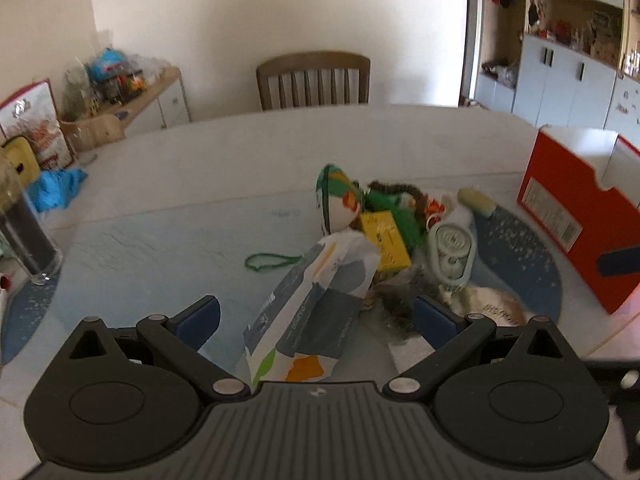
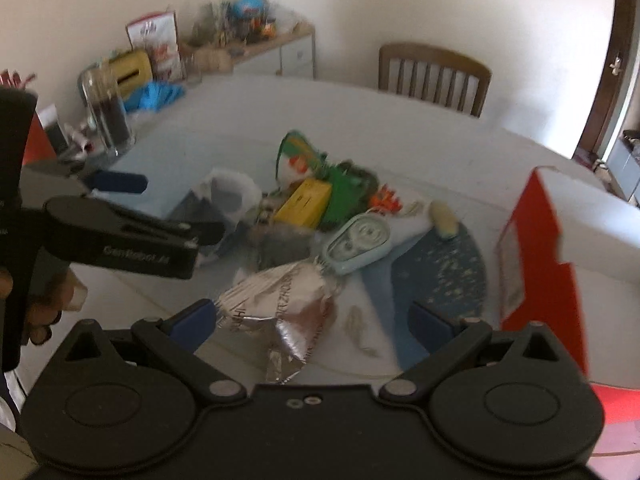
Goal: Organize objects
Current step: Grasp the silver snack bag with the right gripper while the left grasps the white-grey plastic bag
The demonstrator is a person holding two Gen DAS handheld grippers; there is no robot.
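A pile of small objects lies on the white table [image 1: 200, 160]. In the left wrist view my left gripper [image 1: 316, 318] is open, its jaws wide on either side of a grey and white carton [image 1: 316, 292] that leans on the pile, not touching it. Behind are a yellow box [image 1: 386, 240], a green toy [image 1: 404, 216] and a pale green tape dispenser [image 1: 452, 250]. In the right wrist view my right gripper [image 2: 316, 320] is open above a silver foil bag [image 2: 280, 308]. The left gripper [image 2: 132, 236] shows there at the left, over the carton [image 2: 224, 200].
An open red and white shoebox [image 1: 580, 216] stands at the right, also in the right wrist view [image 2: 536, 256]. A glass jar [image 2: 108, 112] and blue cloth [image 2: 154, 96] are at the table's left. A wooden chair [image 1: 314, 80] is behind the table. A blue placemat [image 2: 444, 272] lies under the pile.
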